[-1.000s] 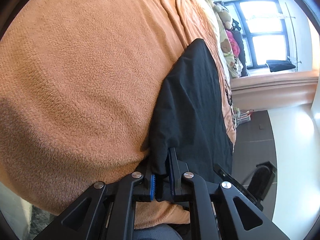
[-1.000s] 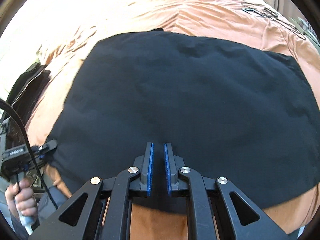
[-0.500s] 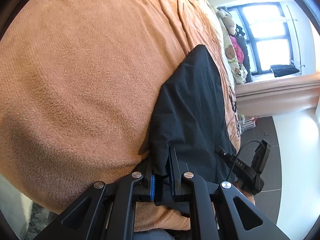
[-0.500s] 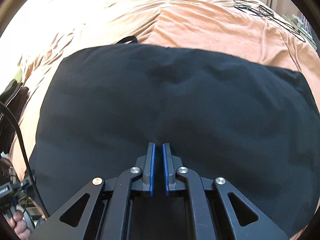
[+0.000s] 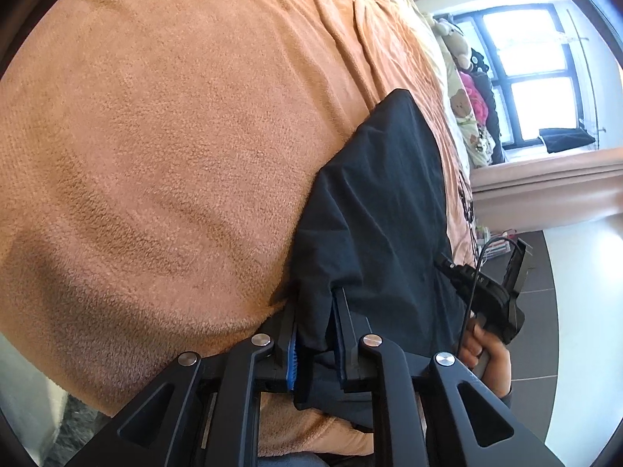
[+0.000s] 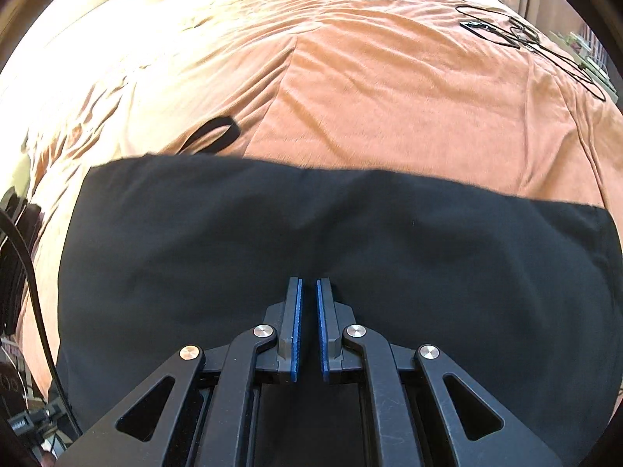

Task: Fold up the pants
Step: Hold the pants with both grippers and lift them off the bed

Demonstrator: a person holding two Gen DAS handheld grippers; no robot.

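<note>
Two views, read near to far. From my left wrist: my left gripper (image 5: 315, 334) points down at the near edge of the bed, with a corner fold of the black pants (image 5: 373, 210) between its blue pads (image 5: 292, 362). Its jaws have just been opening; the left pad lies against the cloth, while a sliver of gap shows at the right one, so the grip looks slack. Beside it, to the right, my right hand (image 5: 486, 354) wraps the handle of the other tool. Beyond, the pants run as a narrow dark strip across the orange blanket (image 5: 175, 148), and farther off stand a heap of soft toys (image 5: 463, 89) and a window (image 5: 525, 74), seen only here.

From my right wrist: my right gripper (image 6: 307, 327) tilts steeply down over the pants (image 6: 233, 241), its pads almost together with nothing between them. Only this view gives the pants as a broad flat rectangle lying across the blanket (image 6: 409, 97). A black loop (image 6: 212, 134) pokes out at the far edge, and black cables (image 6: 506, 35) lie at the far right.
</note>
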